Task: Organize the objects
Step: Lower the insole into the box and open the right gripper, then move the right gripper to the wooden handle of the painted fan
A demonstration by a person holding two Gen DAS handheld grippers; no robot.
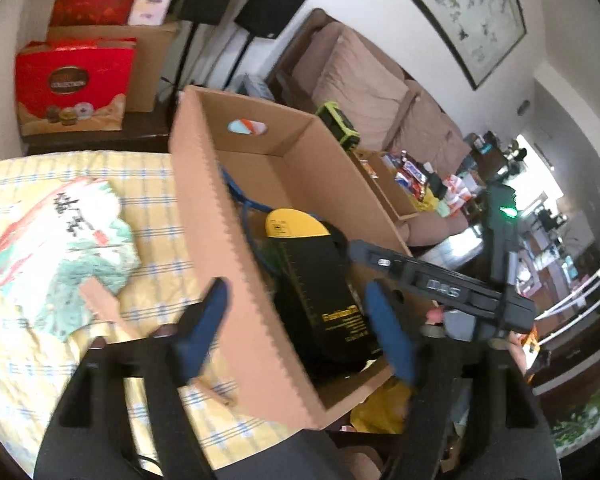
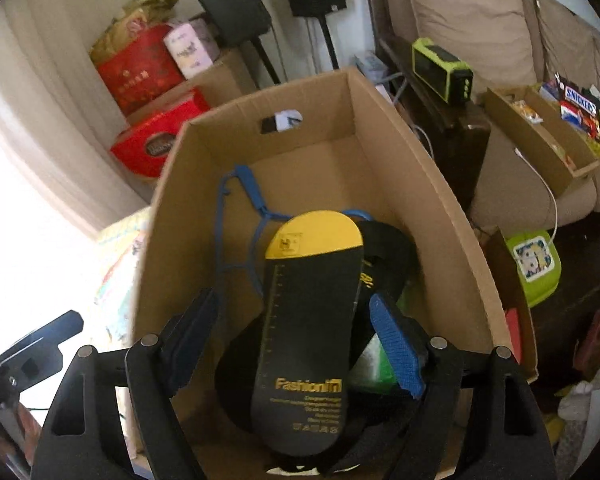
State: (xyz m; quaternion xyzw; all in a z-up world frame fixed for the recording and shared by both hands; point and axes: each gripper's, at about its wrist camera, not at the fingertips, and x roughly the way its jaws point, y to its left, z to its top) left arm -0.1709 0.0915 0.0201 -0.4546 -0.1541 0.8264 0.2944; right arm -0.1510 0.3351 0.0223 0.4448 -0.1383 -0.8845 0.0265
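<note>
Right wrist view: the right tool [image 2: 296, 344] has its fingers wide apart around the black and yellow shoe insole card [image 2: 308, 332], which lies in the brown cardboard box [image 2: 452, 216]. Lift straight up, slowly. The left tool [image 1: 296, 332], fingers apart, straddles the box wall; keep it steady.
</note>
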